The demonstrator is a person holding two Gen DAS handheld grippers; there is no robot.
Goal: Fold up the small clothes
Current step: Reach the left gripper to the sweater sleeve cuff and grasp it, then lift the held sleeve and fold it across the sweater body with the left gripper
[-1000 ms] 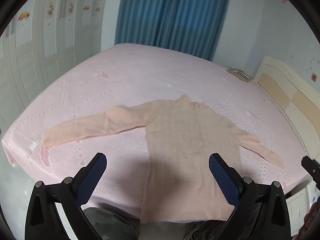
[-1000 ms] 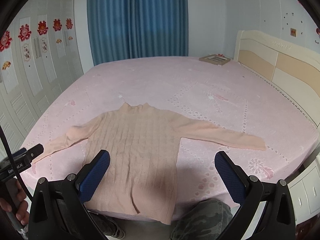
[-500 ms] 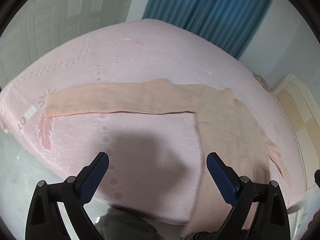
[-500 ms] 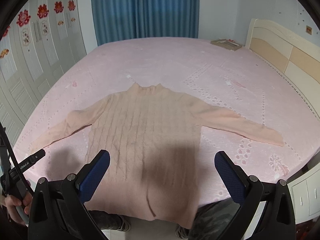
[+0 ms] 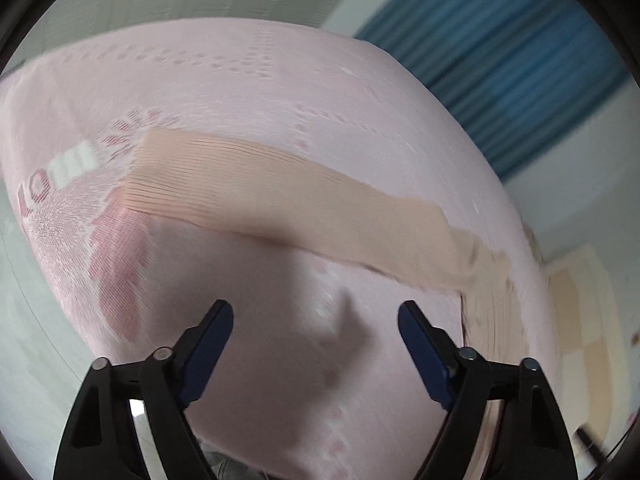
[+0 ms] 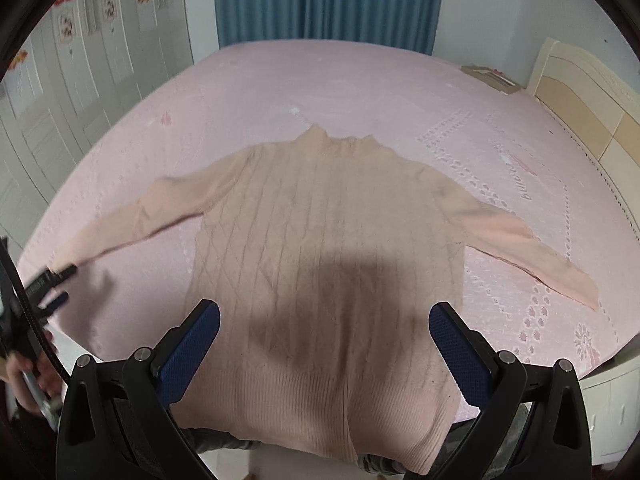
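Left gripper (image 5: 315,334) swung toward sleeve (image 5: 288,200) since earlier frame, jaws spread, sleeve just ahead, likely first fold. Right gripper (image 6: 325,342) spread, hovering over sweater (image 6: 320,240) flat on bed (image 6: 360,76).

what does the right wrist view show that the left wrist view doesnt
Only the right wrist view shows the sweater's whole body, collar and right sleeve, plus the left gripper near the left cuff. Only the left wrist view shows that left sleeve close up, though blurred. Both show the pink bed, blue curtain, headboard, and open jaws holding nothing.
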